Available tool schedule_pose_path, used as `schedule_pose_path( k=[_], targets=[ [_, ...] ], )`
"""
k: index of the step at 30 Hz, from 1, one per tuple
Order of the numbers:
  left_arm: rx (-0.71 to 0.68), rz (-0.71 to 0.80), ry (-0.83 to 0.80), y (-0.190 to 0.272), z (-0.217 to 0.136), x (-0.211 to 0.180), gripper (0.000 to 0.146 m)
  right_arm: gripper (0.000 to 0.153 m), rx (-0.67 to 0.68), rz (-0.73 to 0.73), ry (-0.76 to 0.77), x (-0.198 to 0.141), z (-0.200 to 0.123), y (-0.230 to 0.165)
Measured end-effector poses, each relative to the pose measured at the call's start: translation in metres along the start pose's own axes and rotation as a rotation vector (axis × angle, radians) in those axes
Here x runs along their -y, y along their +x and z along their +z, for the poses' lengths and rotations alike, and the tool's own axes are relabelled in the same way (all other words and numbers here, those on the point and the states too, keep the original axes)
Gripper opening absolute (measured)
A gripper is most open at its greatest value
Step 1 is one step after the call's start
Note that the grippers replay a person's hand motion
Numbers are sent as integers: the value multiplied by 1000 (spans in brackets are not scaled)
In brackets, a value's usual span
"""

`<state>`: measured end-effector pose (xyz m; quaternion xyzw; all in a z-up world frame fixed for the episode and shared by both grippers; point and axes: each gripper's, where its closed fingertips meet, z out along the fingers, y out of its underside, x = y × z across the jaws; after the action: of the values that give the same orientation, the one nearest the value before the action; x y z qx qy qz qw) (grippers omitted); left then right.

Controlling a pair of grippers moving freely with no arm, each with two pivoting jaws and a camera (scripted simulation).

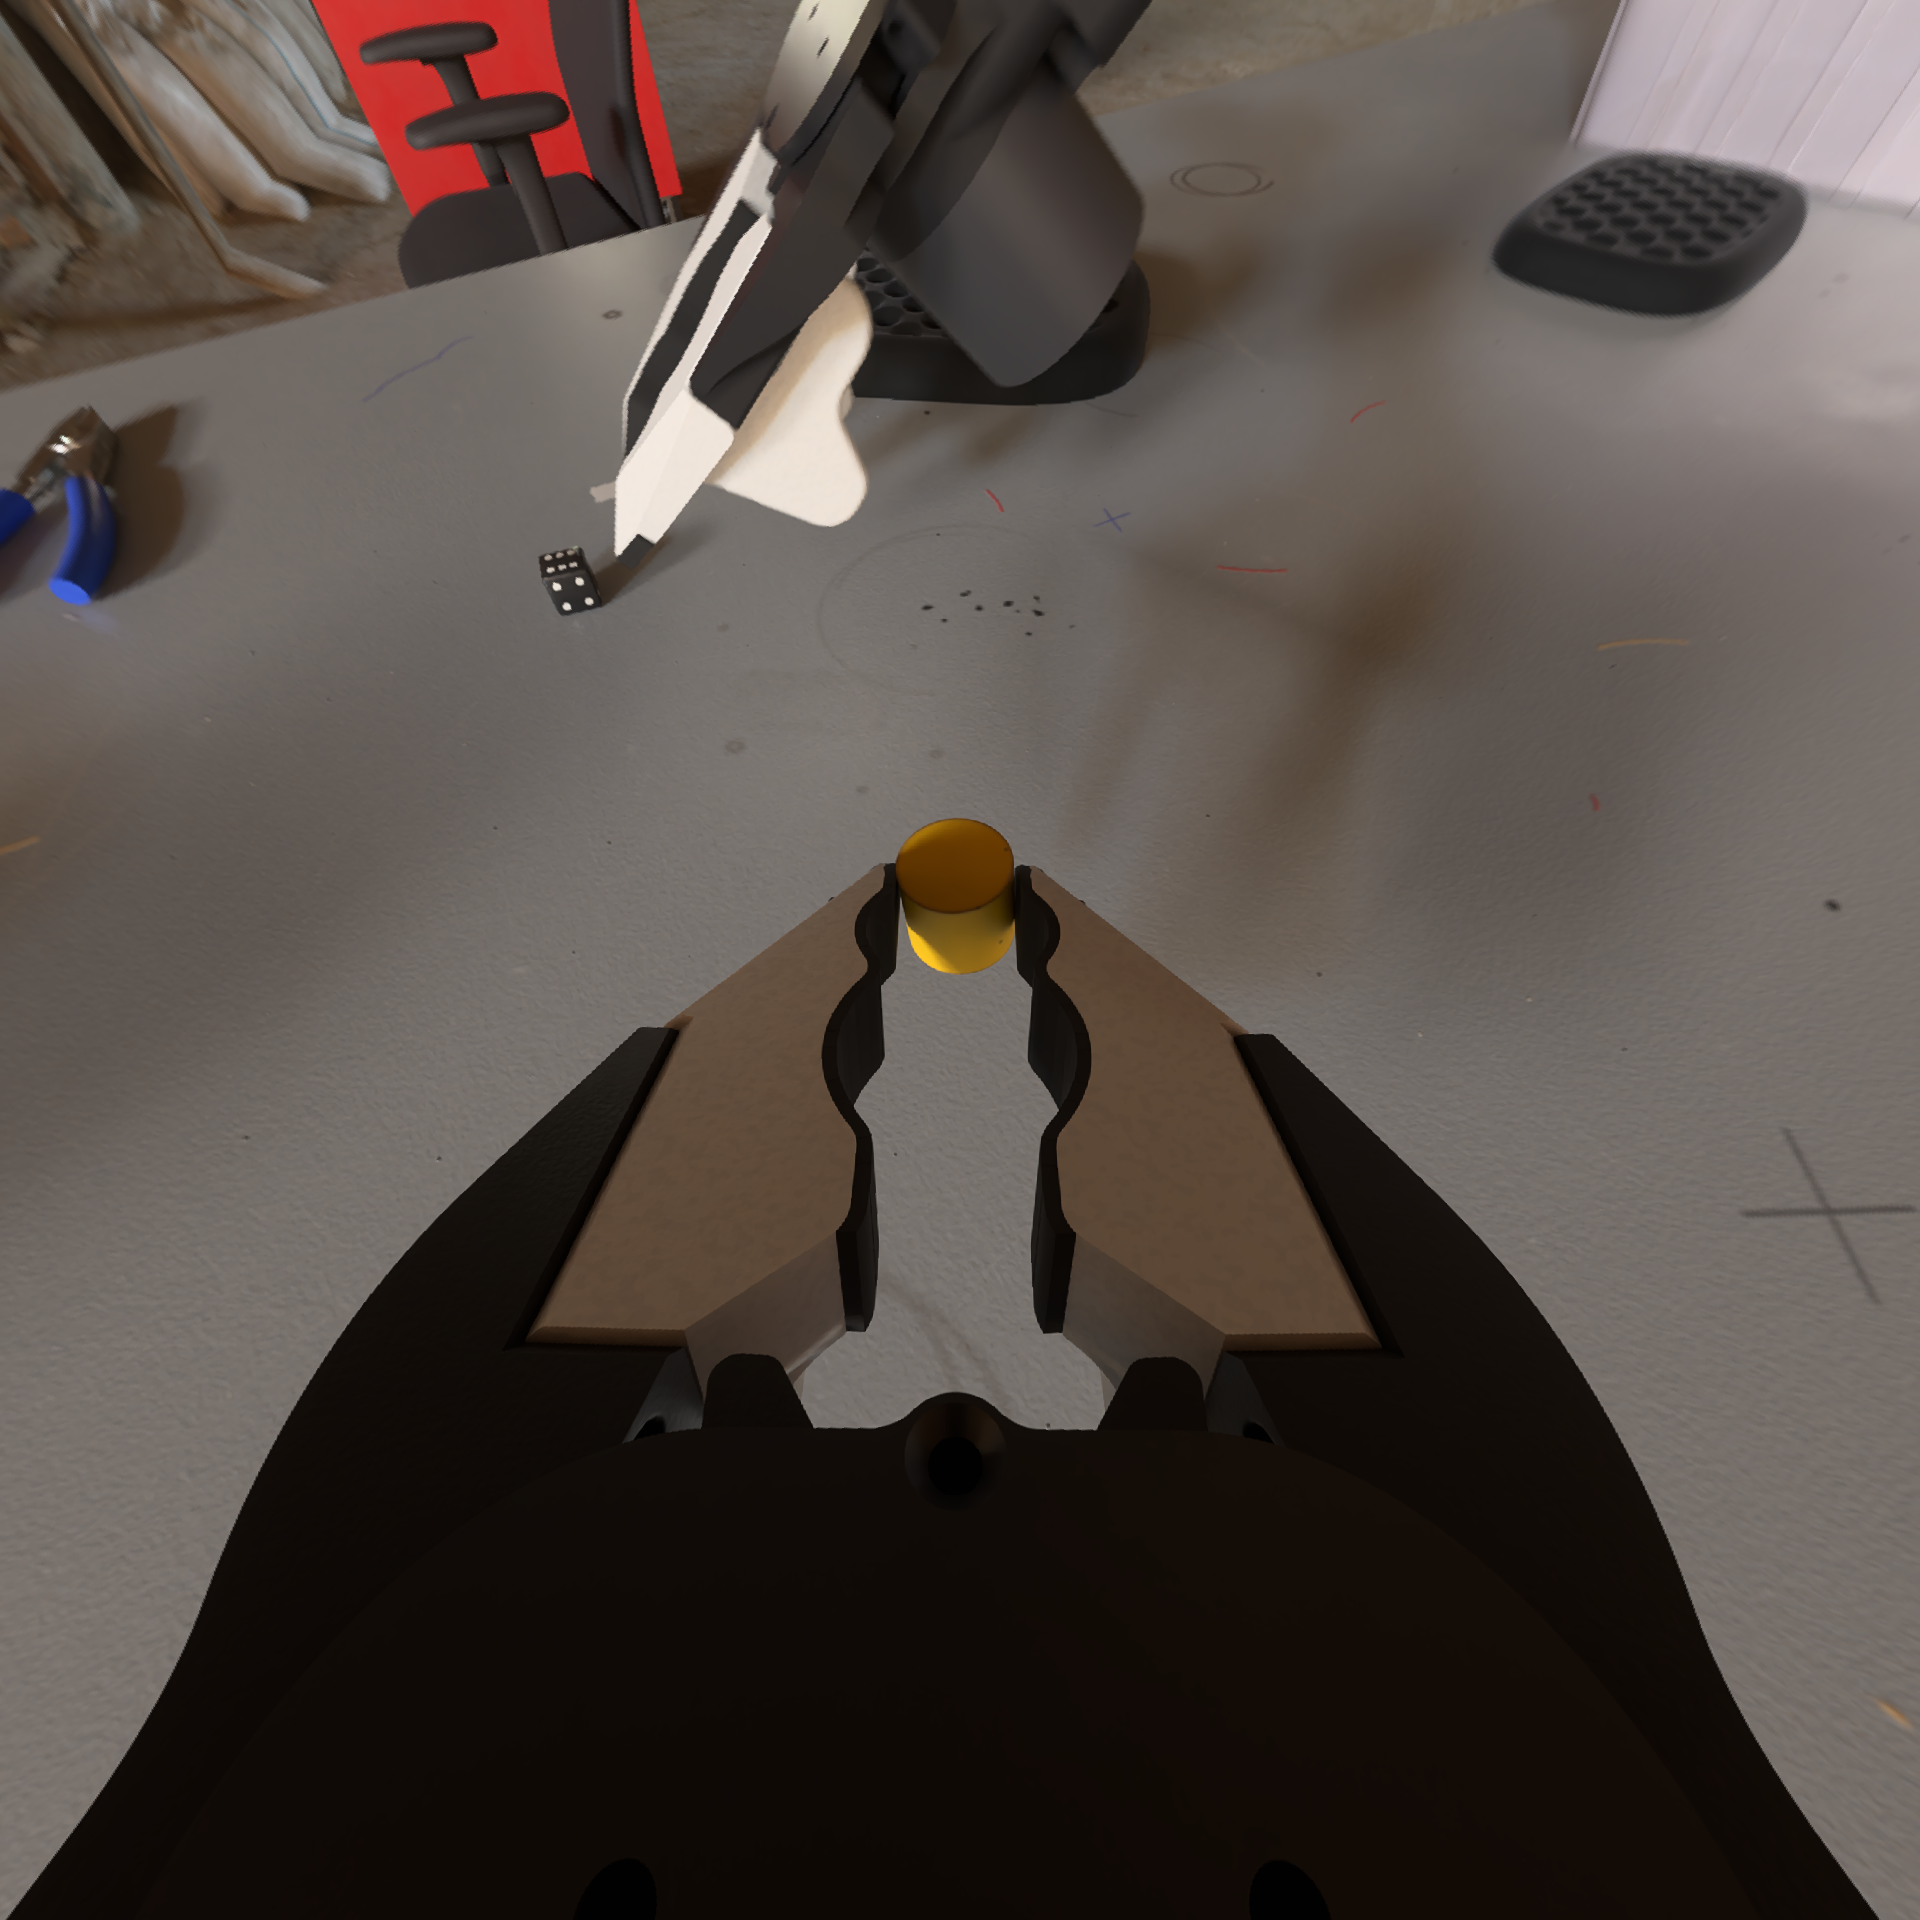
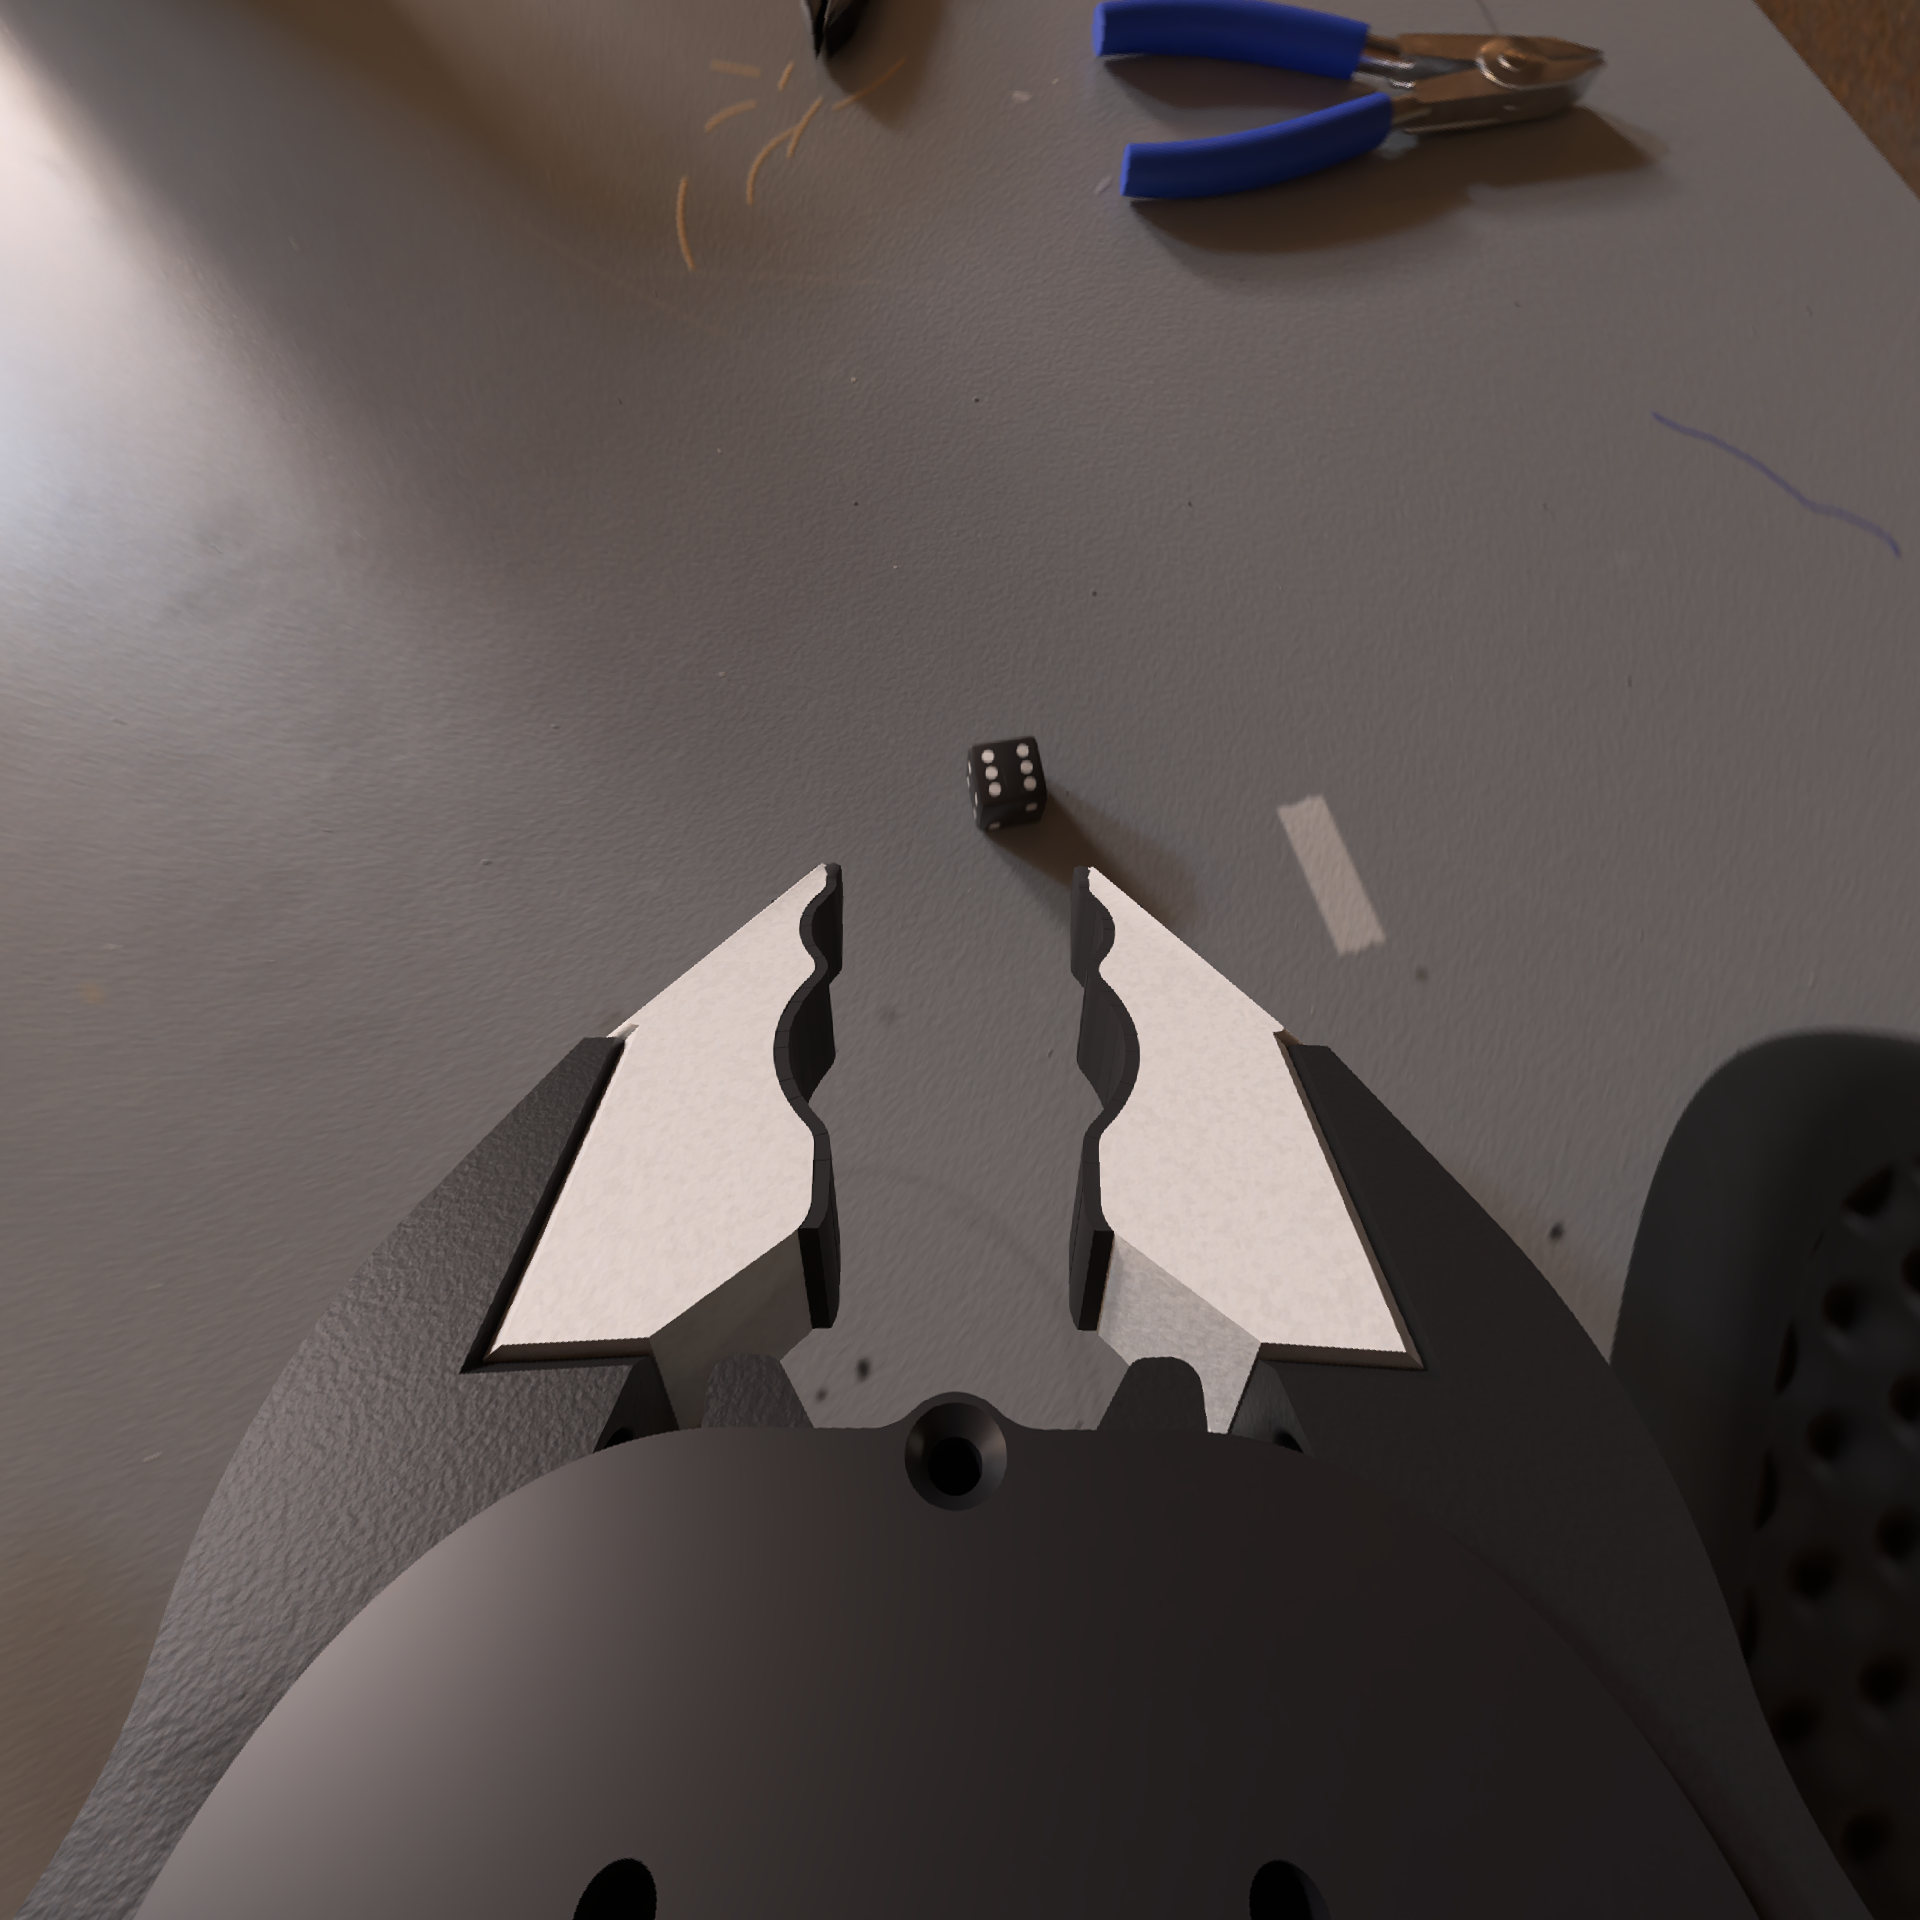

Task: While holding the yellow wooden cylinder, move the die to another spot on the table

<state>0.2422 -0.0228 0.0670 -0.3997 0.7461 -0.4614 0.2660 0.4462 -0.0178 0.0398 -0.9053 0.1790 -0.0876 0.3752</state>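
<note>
My left gripper (image 1: 955,883), with brown fingers, is shut on the yellow wooden cylinder (image 1: 955,896), held upright between its tips above the grey table (image 1: 416,935). The black die (image 1: 567,580) with white pips lies on the table far ahead to the left. My right gripper (image 2: 956,873), with white fingers, is open and empty; the die (image 2: 1004,781) lies just beyond its tips, slightly right of centre. In the left wrist view the right gripper (image 1: 634,545) reaches down with its tips right beside the die.
Blue-handled pliers (image 1: 73,520) lie at the table's left edge, also in the right wrist view (image 2: 1340,94). Two black perforated pads lie at the back (image 1: 1652,229) and behind the right gripper (image 1: 1039,343). A strip of tape (image 2: 1330,873) lies right of the die.
</note>
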Motion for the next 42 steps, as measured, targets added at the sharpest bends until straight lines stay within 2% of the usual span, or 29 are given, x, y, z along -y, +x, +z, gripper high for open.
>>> schedule_pose_path(
  k=[6, 9, 14, 20, 21, 24, 27, 34, 39, 42],
  targets=[
    [-65, -100, 33, -1, -11, 2, 22, 43, -89, -246, -117, -4, 30, 7],
    [-95, -114, 43, 4, -16, 3, 22, 40, -132, -295, -133, -4, 34, 10],
    [-118, -114, 80, 9, -23, 11, 22, 40, -120, -294, -138, 1, 39, 14],
    [-133, -107, 78, 13, -23, 12, 22, 39, -9, -230, -153, 2, 44, 14],
    [-135, -107, 79, 14, -23, 12, 22, 37, 11, -224, -157, 2, 44, 13],
    [-138, -105, 78, 15, -23, 12, 22, 16, 75, -203, -181, 2, 45, 12],
    [-138, -102, 71, 15, -22, 11, 22, 16, 100, -212, -206, 0, 43, 12],
    [-142, -103, 66, 15, -20, 9, 22, 16, 121, -334, -246, -21, 16, -2],
    [-147, -102, 52, 16, -19, 6, 22, 16, 177, -401, -232, -39, -36, -32],
    [-150, -99, 42, 17, -17, 5, 22, 16, 179, -425, -253, -62, -64, -49]
  ],
)
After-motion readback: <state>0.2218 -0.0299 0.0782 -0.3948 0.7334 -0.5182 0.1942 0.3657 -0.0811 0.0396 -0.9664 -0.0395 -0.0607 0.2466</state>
